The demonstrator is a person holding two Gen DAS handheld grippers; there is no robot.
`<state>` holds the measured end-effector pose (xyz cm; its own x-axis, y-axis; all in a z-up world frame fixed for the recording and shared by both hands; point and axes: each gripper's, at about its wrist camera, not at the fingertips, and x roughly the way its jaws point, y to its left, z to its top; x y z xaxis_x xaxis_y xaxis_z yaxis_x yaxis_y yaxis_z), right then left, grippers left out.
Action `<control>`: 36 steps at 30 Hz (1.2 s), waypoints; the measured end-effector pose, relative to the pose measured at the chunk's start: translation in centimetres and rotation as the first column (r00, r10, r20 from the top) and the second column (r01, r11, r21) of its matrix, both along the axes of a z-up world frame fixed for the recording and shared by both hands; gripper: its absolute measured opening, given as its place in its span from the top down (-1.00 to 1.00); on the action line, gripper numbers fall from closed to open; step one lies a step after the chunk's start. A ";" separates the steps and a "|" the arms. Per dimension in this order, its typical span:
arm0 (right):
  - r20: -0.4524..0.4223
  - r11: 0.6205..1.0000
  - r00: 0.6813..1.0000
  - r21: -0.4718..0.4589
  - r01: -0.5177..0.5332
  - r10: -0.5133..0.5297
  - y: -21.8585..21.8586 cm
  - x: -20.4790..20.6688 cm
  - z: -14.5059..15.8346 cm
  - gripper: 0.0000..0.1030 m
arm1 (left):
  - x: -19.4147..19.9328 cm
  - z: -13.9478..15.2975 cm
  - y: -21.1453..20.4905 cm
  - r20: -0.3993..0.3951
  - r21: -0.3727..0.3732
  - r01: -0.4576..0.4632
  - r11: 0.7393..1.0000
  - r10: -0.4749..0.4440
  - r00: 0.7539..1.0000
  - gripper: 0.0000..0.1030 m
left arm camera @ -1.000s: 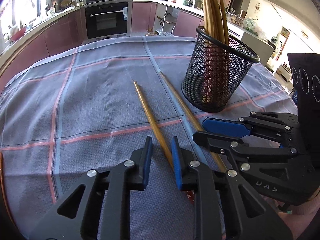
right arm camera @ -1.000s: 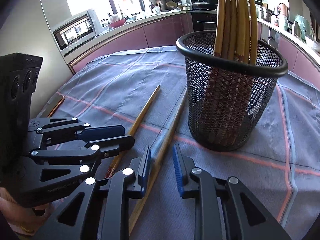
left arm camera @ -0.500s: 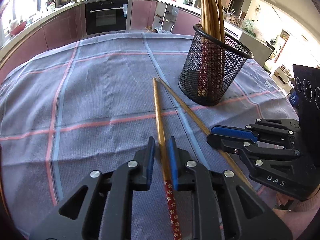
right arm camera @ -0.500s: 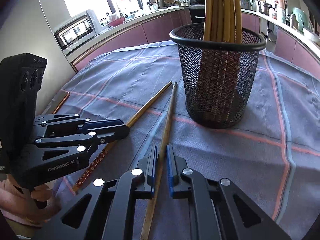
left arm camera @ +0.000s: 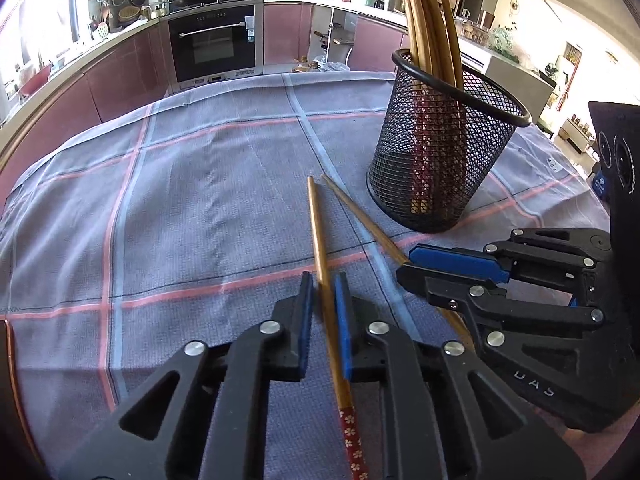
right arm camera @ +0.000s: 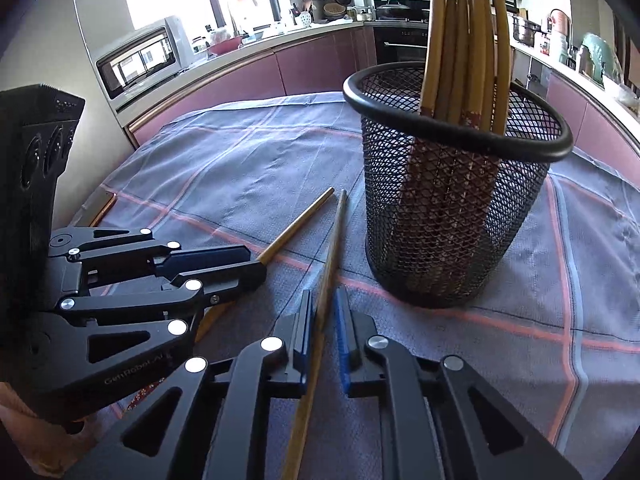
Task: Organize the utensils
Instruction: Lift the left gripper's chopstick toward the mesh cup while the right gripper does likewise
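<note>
A kitchen table under a grey checked cloth carries the things. The left claw is clamped on one chopstick. Beside it to the right, the right claw grips the second chopstick. Ahead and right of both stands the mesh holder full of chopsticks.

Your grippers are black with blue pads and silver rivets. The chopstick you see between the left pads is golden-brown, its end dark red with small pale flowers. The other chopstick is the same golden-brown. The cup is black mesh; the sticks in it are golden with red patterned ends. The cloth is grey-blue, checked in pink and light blue.
</note>
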<state>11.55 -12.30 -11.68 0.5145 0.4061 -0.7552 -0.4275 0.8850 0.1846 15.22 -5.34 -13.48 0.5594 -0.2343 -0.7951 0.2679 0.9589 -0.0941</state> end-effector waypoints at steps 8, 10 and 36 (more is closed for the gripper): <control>-0.014 0.998 1.000 0.064 0.023 -0.022 -1.1 -0.2 0.2 0.88 | 0.0 0.0 0.2 -0.001 -0.022 -0.031 0.999 0.031 1.000 0.85; -0.010 0.996 1.000 0.082 0.019 -0.018 -1.3 -0.5 0.4 0.89 | -0.2 0.1 0.3 0.000 -0.025 -0.038 0.999 0.038 0.999 0.85; 0.037 0.983 0.997 0.168 -0.069 0.064 -1.3 -2.5 2.7 0.89 | -3.4 3.5 0.8 0.068 -0.086 -0.007 0.996 0.012 0.998 0.85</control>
<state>9.06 -13.57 -9.02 0.5044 0.5608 -0.6566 -0.4924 0.8114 0.3149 11.85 -4.53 -9.96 0.6143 -0.2943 -0.7322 0.2674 0.9506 -0.1578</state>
